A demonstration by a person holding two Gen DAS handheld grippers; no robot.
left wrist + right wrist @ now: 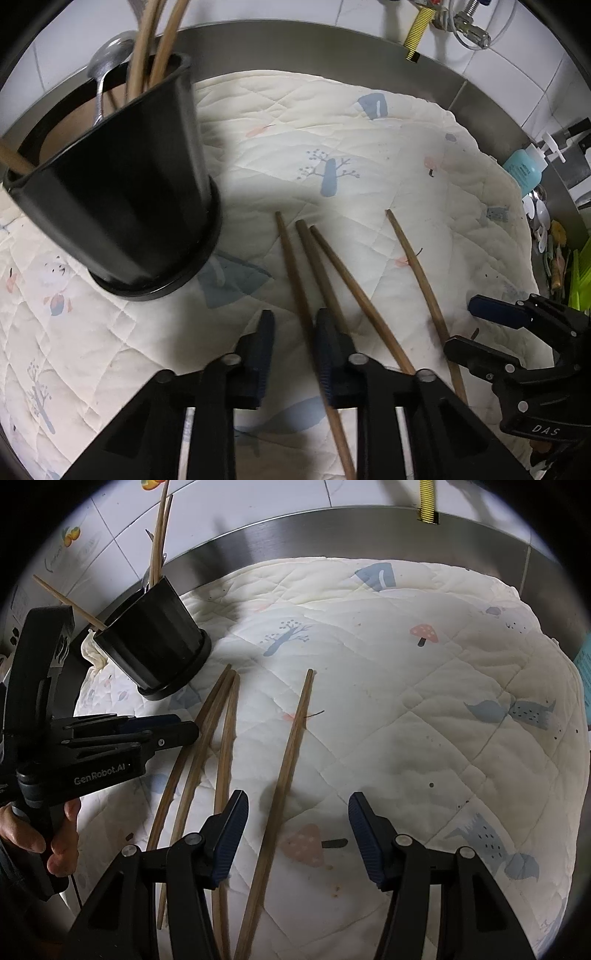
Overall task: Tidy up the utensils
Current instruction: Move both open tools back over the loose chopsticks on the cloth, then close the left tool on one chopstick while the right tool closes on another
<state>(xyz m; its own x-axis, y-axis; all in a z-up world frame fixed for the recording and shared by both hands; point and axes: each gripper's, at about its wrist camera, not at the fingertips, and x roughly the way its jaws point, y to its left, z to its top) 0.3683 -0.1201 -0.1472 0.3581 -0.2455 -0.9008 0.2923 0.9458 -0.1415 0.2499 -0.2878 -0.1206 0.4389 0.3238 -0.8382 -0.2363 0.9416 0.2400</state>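
The left hand-held gripper (pixel 293 345) stands part open astride the leftmost chopstick (pixel 295 280), pads apparently not pressing. The right hand-held gripper (pixel 297 827) stands half open, empty, a lone chopstick (pixel 291 746) between its fingers. The black utensil holder (pixel 122 192) stands ahead-left of both.

I have the left gripper (pixel 293 332) tilted steeply downward, its two dark blue pads (pixel 266 332) set fairly close with a narrow gap between them; whether they press on anything I cannot tell. In the right wrist view that gripper comes in from the left side, and my bare hand (pixel 48 834) wraps its handle from below. The right gripper (pixel 297 825) also points steeply down, jaws standing wide apart, its pads (pixel 232 827) touching nothing.
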